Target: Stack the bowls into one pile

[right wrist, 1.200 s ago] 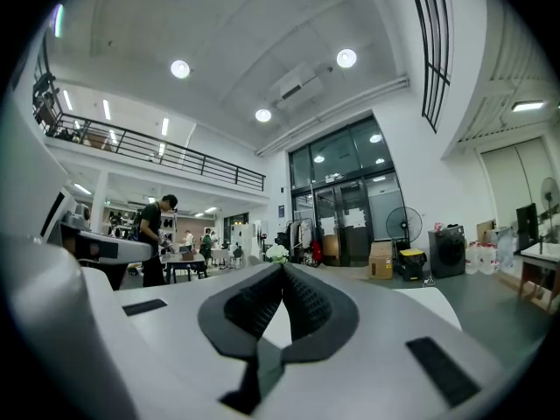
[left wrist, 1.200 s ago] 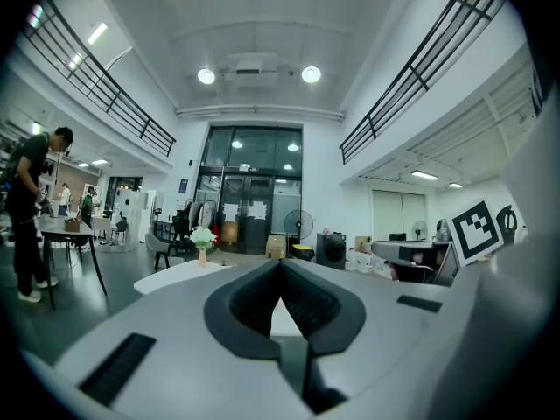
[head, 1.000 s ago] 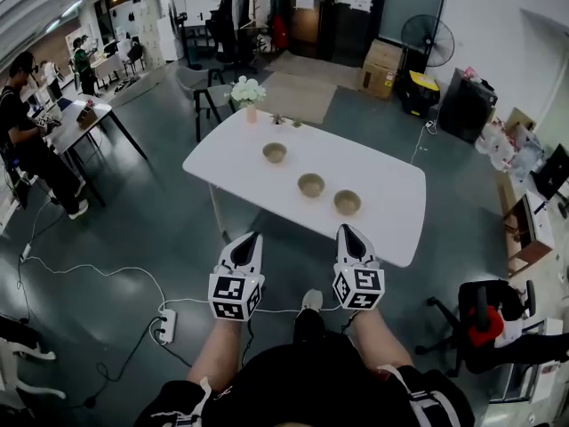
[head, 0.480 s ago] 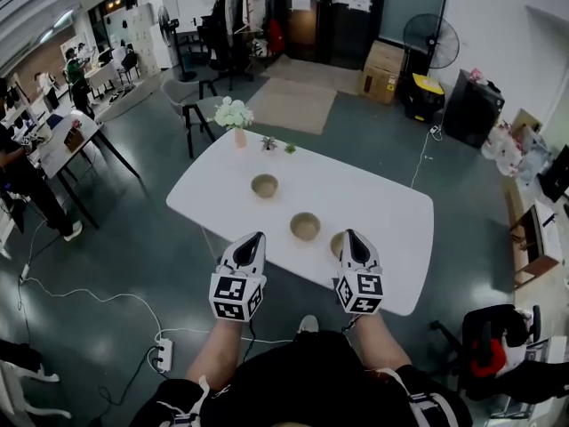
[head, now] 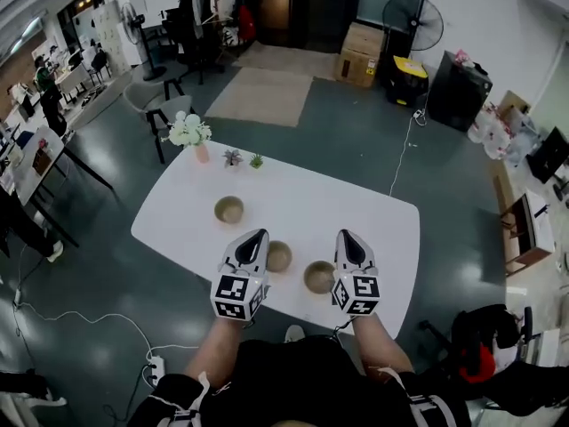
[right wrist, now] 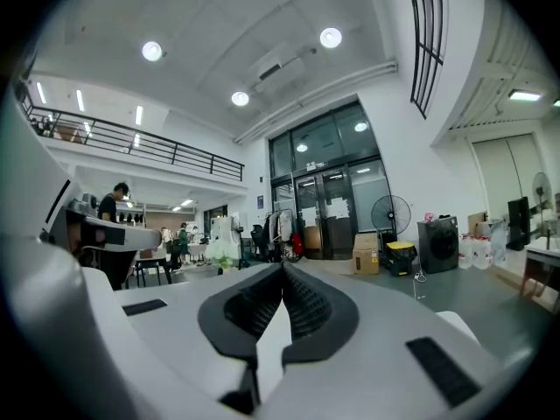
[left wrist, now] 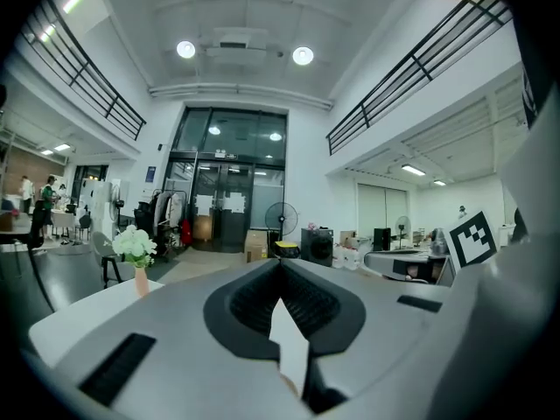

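Item: three bowls, tan, on a white table (head: 356, 212).
- Far bowl (head: 228, 209), middle bowl (head: 278, 256) and near bowl (head: 317, 277): each upright, mouth up, standing apart from the others. They are round, so none has a long axis. The row runs on a diagonal from far left to near right, towards the table's near edge.
- Left gripper (head: 258, 236): fingers pressed together, nothing between them. In the head view it covers the middle bowl's left rim.
- Right gripper (head: 345, 236): fingers pressed together, empty. It covers the near bowl's right rim.

Markings: black-and-white square markers on each gripper's cube (head: 236, 296). The sheets on the far doors are too small to read.

Around: a vase (head: 190, 133) of white flowers and two small plants (head: 232, 157) at the table's far end. On the floor beyond are a chair (head: 167, 110), a rug (head: 262, 96), a cardboard box (head: 360, 54) and a fan (head: 412, 14).
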Demonstrator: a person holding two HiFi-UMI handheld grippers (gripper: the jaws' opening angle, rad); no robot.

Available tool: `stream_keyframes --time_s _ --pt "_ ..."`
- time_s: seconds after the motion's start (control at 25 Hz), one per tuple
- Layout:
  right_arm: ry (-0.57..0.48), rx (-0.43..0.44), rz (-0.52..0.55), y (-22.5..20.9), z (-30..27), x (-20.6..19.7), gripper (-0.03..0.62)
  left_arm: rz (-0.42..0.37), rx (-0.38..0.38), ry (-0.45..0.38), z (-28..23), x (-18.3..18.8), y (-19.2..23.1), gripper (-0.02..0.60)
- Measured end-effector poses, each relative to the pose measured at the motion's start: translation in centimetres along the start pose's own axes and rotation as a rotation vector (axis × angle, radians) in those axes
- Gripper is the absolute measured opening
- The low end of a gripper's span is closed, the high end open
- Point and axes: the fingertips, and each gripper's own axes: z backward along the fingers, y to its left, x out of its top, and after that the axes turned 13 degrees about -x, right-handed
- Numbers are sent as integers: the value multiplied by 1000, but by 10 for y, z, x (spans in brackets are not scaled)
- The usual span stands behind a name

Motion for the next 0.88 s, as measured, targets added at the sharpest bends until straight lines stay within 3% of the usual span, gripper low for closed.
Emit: stream_keyframes --time_s 0.36,0.6,0.88 --pt "46 -154 -28 -44 -33 -21 16 -4 -169 59 -78 -14 6 12" --pt "41 -277 -39 -53 -26 -25 17 -34 -287 62 -99 -9 11 12" --pt "37 -334 -29 -40 -18 -32 17 -39 -356 61 -100 -11 24 12"
